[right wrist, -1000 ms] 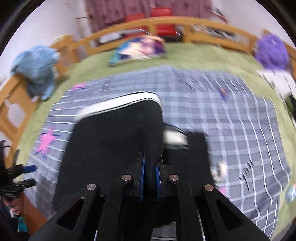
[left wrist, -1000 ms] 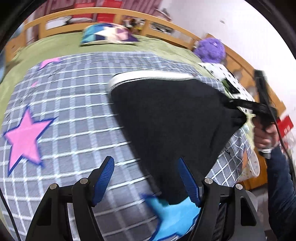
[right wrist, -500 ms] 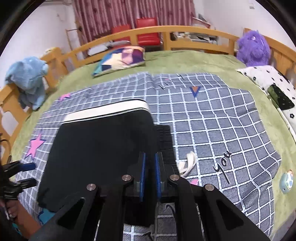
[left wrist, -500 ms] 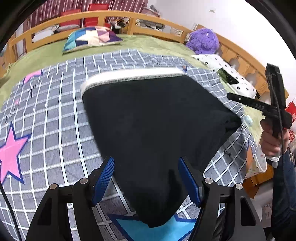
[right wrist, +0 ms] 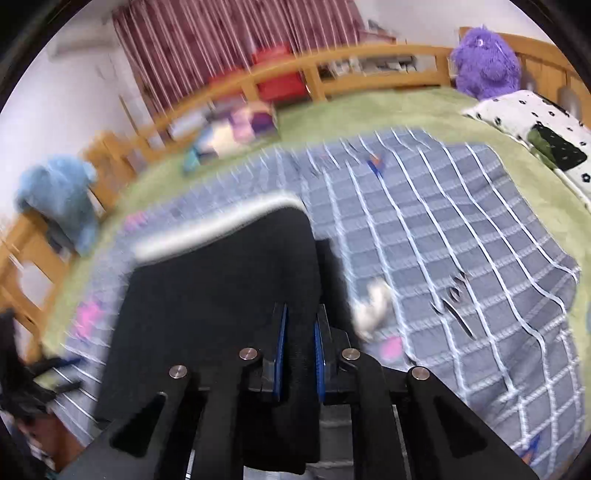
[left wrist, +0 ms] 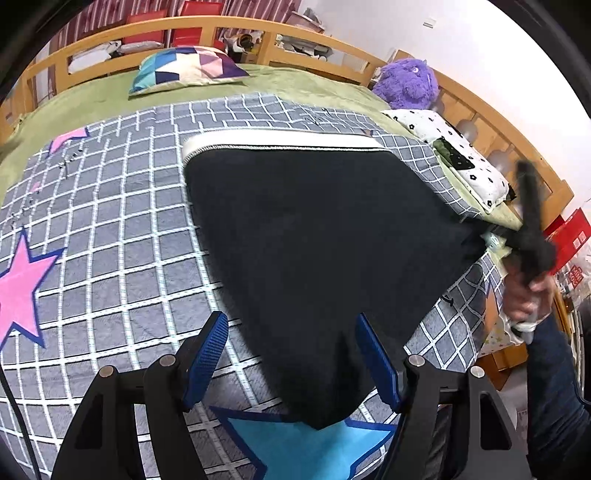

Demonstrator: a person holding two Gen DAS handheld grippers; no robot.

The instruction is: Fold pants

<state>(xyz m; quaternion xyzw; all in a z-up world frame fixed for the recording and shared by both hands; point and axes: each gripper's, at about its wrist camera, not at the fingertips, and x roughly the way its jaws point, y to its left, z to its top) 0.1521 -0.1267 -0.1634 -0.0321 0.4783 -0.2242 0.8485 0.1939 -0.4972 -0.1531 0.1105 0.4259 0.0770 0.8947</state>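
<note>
Black pants (left wrist: 314,240) with a white waistband (left wrist: 280,142) lie folded on the checked blanket (left wrist: 110,240). My left gripper (left wrist: 291,360) is open just above the blanket. The pants' near corner lies between its blue pads (left wrist: 207,354) without being pinched. At the right, a hand holds my right gripper (left wrist: 532,236) against the pants' right corner. In the blurred right wrist view the right gripper (right wrist: 299,347) has black cloth (right wrist: 221,295) pinched between its closing jaws. A white drawstring (right wrist: 373,306) lies beside the pants.
A wooden rail (left wrist: 258,27) rings the green bed. A patchwork pillow (left wrist: 188,70) lies at the back. A purple plush (left wrist: 406,83) and a dotted cushion (left wrist: 450,147) sit at the right, a blue plush (right wrist: 55,192) on the left rail.
The right gripper has sunk and rolled while keeping the black cloth, and its view is now smeared. The left gripper slid until the pants' near corner lay between its open fingers, then stayed still.
</note>
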